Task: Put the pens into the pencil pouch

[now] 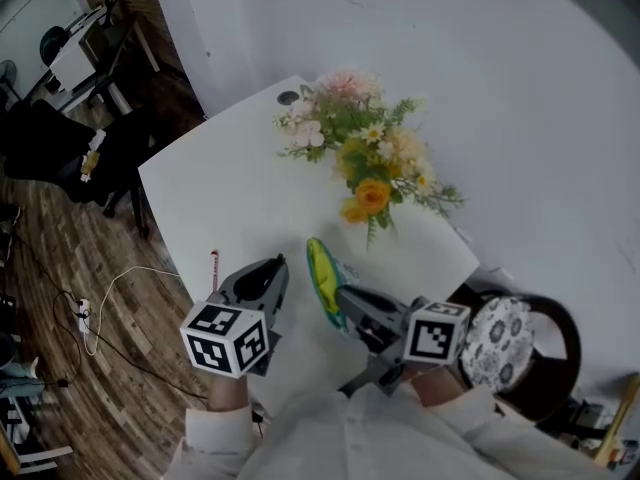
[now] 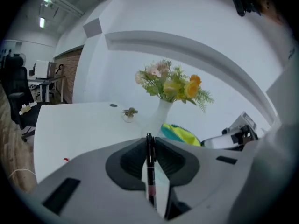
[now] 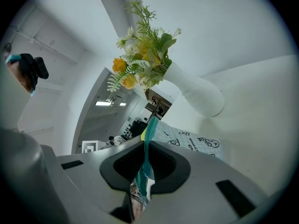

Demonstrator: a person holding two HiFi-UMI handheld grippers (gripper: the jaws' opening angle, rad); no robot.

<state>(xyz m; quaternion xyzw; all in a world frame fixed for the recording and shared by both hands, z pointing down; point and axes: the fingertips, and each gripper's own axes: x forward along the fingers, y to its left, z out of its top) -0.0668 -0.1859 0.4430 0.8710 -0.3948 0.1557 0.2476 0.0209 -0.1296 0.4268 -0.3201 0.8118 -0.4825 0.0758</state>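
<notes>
My left gripper is shut on a black pen that stands upright between its jaws, its tip poking just above them. In the head view the left gripper hovers over the white table, a little left of the pencil pouch. The pouch is yellow-green with a teal zipper and is held up on edge. My right gripper is shut on the pouch's teal zipper edge; from the head view this right gripper is at the pouch's near end. A second, red-capped pen lies near the table's left edge.
A white vase of flowers stands just beyond the pouch. A tiny potted plant sits at the far corner. A chair with a patterned cushion is right of the table; a white cable lies on the wooden floor to the left.
</notes>
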